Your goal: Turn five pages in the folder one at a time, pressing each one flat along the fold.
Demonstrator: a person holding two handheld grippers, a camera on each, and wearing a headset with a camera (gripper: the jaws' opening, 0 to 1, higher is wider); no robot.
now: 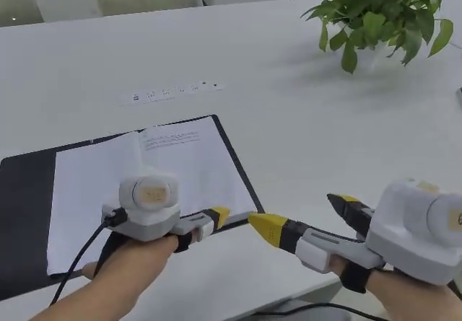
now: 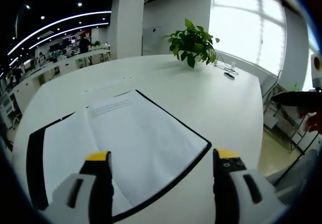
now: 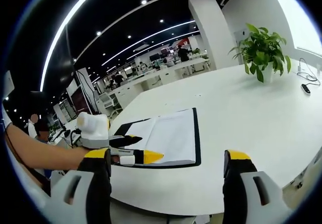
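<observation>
Head view: flat black folder [image 1: 25,209], white pages [image 1: 184,173]; left gripper [image 2: 162,155], right gripper [image 1: 302,213] jaws released.

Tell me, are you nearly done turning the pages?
Cannot tell how many are turned. The folder lies open with pages flat on both sides. Nothing is in hand: the left gripper hovers open over its near right corner, the right gripper open beside it. Gripping a page comes next.

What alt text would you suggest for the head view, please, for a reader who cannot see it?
An open black folder with white pages lies on a white table, with the left hand-held gripper over its near edge. The right hand-held gripper, jaws open, hangs beside it, and a potted plant stands far right.
</observation>
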